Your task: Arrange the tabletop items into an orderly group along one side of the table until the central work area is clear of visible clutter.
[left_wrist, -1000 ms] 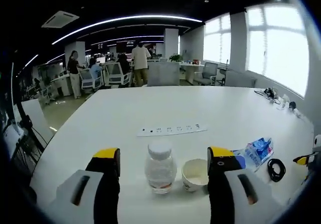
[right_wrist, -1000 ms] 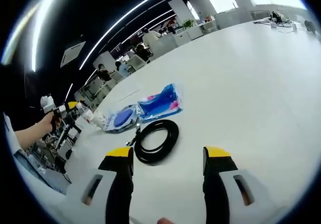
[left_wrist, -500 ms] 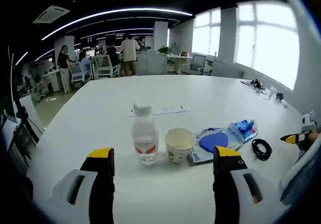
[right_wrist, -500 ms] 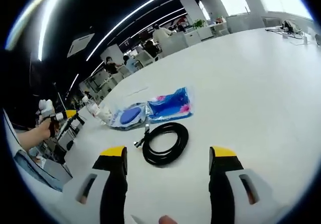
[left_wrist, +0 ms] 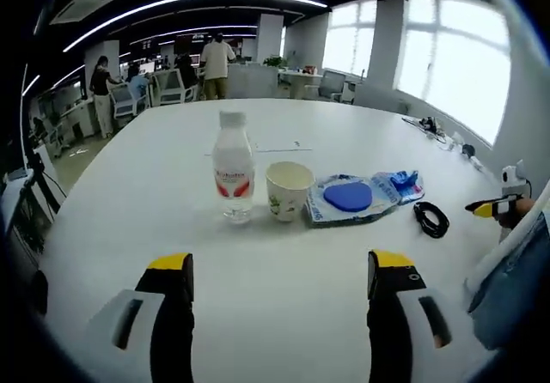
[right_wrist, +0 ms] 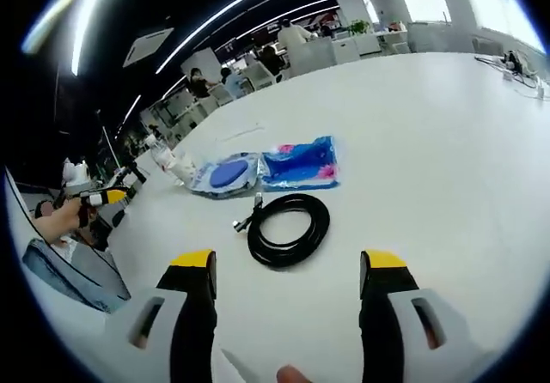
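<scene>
Both tools hang over the tabletop (left_wrist: 129,194) with jaws spread apart and nothing between them: the left tool (left_wrist: 271,267) faces the row of items from a short way back, and the right tool (right_wrist: 288,267) sits just short of the coiled black cable (right_wrist: 289,229). In the left gripper view the water bottle (left_wrist: 233,165) stands upright at about 11 o'clock from the tool, the paper cup (left_wrist: 289,189) just beside it at 12, the blue packets (left_wrist: 361,197) lying flat at 1 o'clock and the cable out toward 2. Judging from this, the items sit in a loose line across the middle, so the grouping along one side looks barely begun, with every piece left to shift
</scene>
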